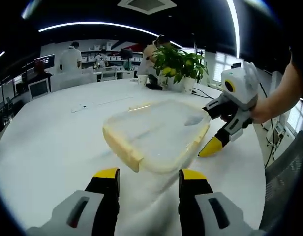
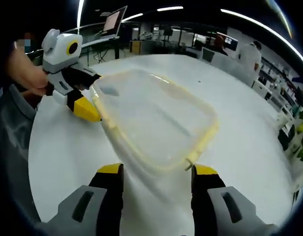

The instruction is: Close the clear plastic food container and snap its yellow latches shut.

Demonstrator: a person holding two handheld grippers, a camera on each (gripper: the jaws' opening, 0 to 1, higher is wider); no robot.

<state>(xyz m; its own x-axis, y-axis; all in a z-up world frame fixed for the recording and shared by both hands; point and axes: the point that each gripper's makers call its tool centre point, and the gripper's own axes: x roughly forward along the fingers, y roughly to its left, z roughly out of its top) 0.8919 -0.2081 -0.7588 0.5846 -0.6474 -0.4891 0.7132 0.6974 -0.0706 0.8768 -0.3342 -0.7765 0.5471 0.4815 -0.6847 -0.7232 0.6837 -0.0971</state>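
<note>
White round counter (image 1: pixel 53 147) in an open office, and I've got the clear container (image 1: pixel 156 135) sitting in the middle of it, yellow trim round its edge, blurry in both views. My left tongs (image 1: pixel 147 178) are spread apart and empty just short of its near edge. My right tongs (image 2: pixel 158 174) are spread too, nothing in them, right at the container's rim. Further back there's a potted plant (image 1: pixel 180 64).

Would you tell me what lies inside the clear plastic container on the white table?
Through the clear plastic container nothing but the white table shows, so it looks empty. Motion blur and the yellowish rim could hide something small along its edges.
</note>
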